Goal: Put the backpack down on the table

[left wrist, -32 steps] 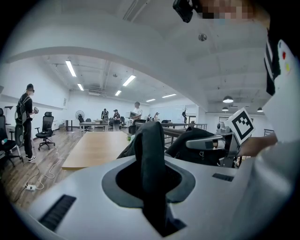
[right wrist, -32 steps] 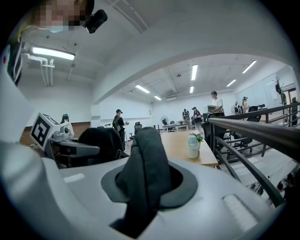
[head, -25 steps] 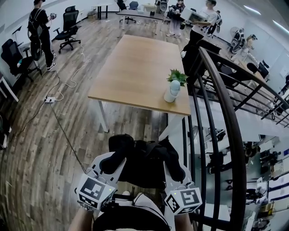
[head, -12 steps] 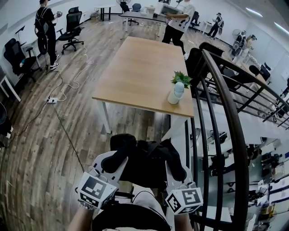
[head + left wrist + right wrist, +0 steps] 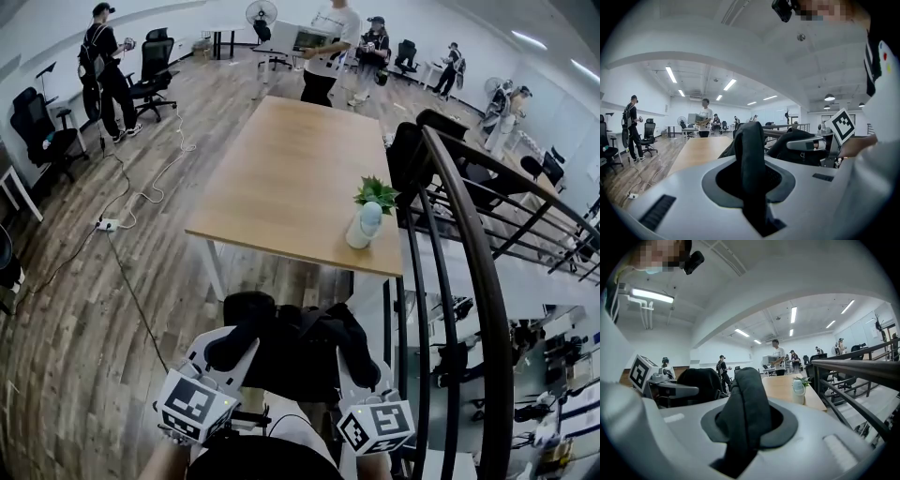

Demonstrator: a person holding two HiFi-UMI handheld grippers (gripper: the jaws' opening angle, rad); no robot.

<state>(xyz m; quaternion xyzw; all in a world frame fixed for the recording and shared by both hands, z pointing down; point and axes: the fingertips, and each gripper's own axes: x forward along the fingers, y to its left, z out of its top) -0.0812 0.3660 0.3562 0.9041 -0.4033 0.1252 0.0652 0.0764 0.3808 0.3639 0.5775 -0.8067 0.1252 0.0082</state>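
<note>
Black backpack (image 5: 298,354) hangs gripped between left tool (image 5: 234,339) and right tool (image 5: 356,364).

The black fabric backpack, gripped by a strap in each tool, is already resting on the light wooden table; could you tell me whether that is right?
Not quite. The black fabric backpack is not on the light wooden table: the head view shows it held up short of the table's near edge. The rest stands: the left tool and the right tool each grip one strap.

A small potted plant (image 5: 367,214) stands on the wooden table (image 5: 281,178), close to its near right corner.
</note>
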